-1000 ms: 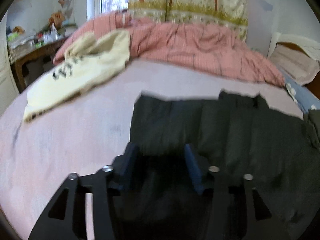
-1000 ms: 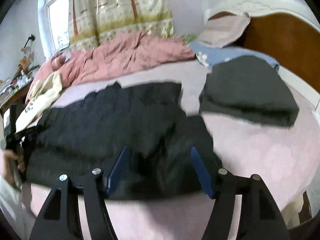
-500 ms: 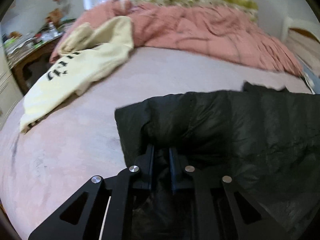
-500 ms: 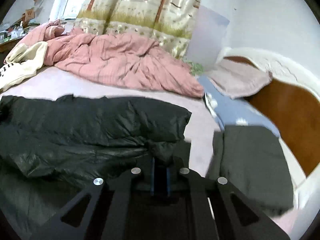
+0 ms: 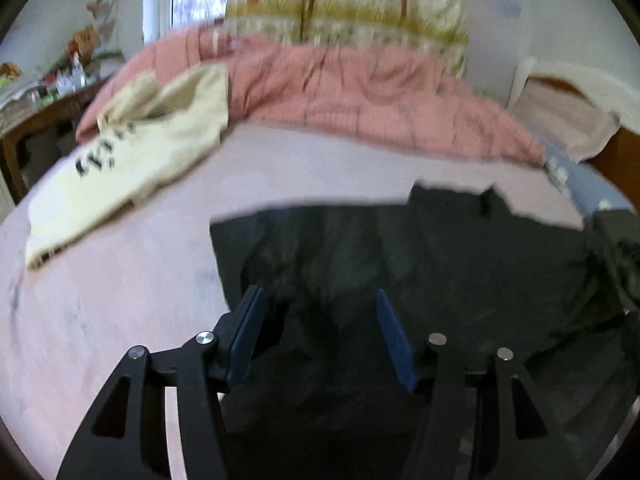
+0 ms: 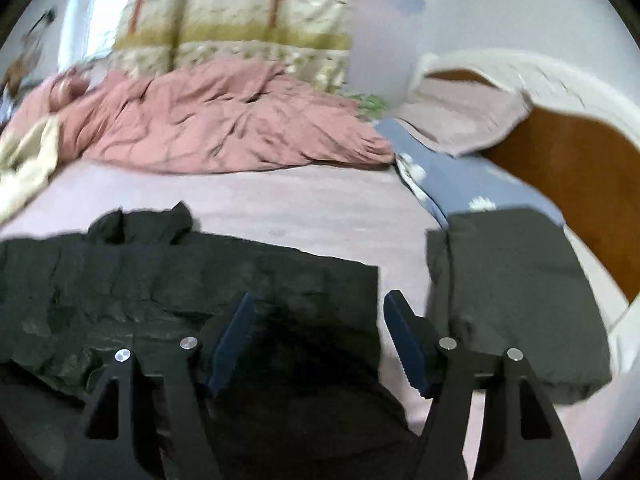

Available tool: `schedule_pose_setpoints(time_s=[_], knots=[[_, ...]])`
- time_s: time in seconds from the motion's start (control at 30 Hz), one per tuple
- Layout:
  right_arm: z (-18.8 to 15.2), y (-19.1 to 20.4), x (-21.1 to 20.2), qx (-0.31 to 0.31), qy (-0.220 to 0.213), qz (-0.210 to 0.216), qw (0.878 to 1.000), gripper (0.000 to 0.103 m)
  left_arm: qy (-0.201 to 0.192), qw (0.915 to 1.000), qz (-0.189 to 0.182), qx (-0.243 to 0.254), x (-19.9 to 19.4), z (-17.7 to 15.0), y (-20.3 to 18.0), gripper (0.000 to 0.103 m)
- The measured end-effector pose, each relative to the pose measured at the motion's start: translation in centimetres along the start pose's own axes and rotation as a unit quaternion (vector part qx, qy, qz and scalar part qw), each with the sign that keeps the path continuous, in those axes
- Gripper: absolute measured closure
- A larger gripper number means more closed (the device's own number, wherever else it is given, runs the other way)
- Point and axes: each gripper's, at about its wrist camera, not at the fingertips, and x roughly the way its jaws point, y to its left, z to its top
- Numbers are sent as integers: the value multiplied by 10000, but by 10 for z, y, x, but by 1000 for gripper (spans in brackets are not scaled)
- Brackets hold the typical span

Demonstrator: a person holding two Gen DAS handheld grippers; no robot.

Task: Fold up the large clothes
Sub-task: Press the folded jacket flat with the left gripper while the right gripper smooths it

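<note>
While both grippers are hovering over the bed, jaws on each have just been opening and are standing wide, pads pressing on nothing.

Left gripper (image 5: pixel 318 336) is sitting low at 6 o'clock in its view, over the left end of the black garment (image 5: pixel 420 280); fabric is lying between and under the blue pads, loose. Right gripper (image 6: pixel 316 344) is doing the same at 6 o'clock in its view, over the garment's right end (image 6: pixel 180 280); its right pad is hanging just past the garment's right edge, over the pink sheet (image 6: pixel 320 204).

Garment is lying spread across the near part of the bed, crumpled, with a small flap poking up along its far edge.

Further out:
- folded dark grey pile (image 6: pixel 516 292) is sitting at 3 o'clock in the right view, apart from the garment
- cream top with black lettering (image 5: pixel 132 160) is lying at 10 o'clock in the left view, well apart
- pink duvet (image 5: pixel 340 92) is bunching along the far side at 12 o'clock
- patterned curtain (image 6: pixel 240 12) is hanging behind it

Both views are showing motion blur.
</note>
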Motion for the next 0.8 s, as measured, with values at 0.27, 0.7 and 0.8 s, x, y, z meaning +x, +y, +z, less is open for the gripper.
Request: schedule_pose_setpoints(time_s=[0.27, 0.7, 0.8], knots=[[-41, 14, 73, -275, 1878, 1736, 9663, 87, 715, 9970, 190, 225, 48, -6, -10, 74], [-26, -18, 20, 260, 308, 1537, 9873, 86, 85, 9994, -323, -80, 14, 0, -6, 71], [-29, -30, -16, 323, -165, 1410, 9893, 62, -457, 9941, -928, -336, -25, 0, -8, 68]])
